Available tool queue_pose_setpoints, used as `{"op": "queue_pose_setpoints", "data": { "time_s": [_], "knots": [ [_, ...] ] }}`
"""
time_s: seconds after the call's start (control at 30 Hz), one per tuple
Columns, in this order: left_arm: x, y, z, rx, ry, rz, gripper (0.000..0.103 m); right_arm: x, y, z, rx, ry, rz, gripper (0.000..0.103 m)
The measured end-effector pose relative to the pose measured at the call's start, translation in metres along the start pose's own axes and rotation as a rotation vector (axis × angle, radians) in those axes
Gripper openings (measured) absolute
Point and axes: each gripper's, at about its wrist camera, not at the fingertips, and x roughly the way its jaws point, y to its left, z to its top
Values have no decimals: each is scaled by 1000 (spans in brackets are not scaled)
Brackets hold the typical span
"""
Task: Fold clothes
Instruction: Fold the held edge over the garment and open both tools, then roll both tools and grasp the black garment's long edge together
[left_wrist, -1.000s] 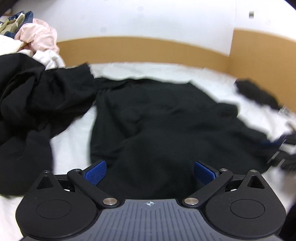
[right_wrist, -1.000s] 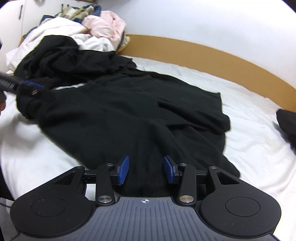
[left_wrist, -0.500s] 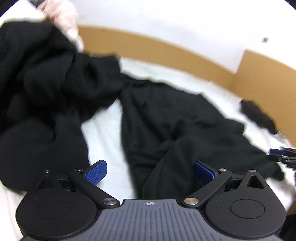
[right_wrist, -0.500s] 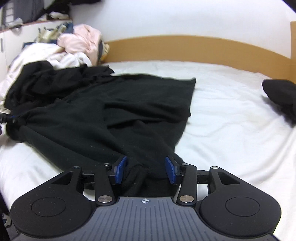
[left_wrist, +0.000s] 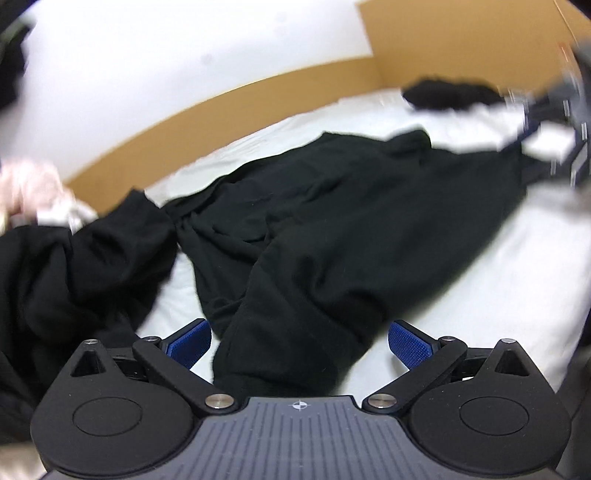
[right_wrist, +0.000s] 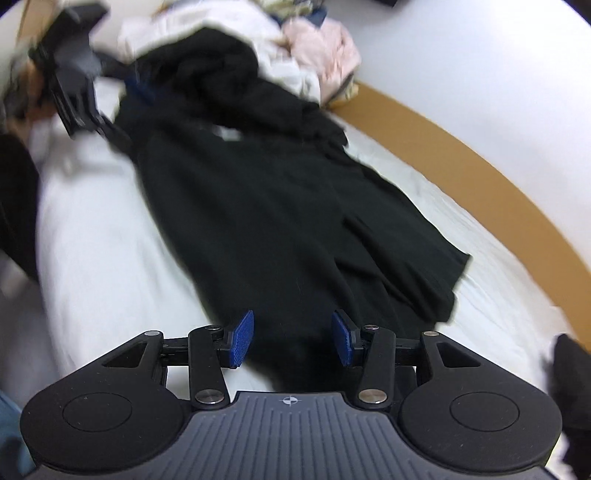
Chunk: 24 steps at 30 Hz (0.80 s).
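Blue-padded fingers (left_wrist: 188, 341) of the left gripper (left_wrist: 299, 341) stand wide apart, a cuffed end of the black garment (left_wrist: 332, 240) lying between them unpinched. Fingers (right_wrist: 242, 341) of the right gripper (right_wrist: 291, 339) are also apart, with the garment's near edge in the gap, not clamped. That garment stretches long across the middle of the white bed (right_wrist: 103, 266), rumpled, its layers overlapping loosely rather than in neat folds, so folding looks unfinished. A clothes pile (right_wrist: 295, 55) sits at the upper middle of the right wrist frame. Motion blur smears the edges; the garment's type and where it ends against the pile are hard to make out.
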Motion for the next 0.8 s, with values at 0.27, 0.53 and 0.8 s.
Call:
{"op": "queue_pose_setpoints", "data": {
  "time_s": [0.27, 0.53, 0.8],
  "knots": [
    [5, -12, -11, 252, 46, 32, 99, -5, 28, -11, -239, 85, -120, 50],
    [9, -38, -11, 605, -35, 83, 97, 26, 61, -18, -569, 79, -213, 54],
    [21, -42, -18, 1013, -85, 174, 100, 39, 56, -27, -703, 105, -242, 55]
  ]
}}
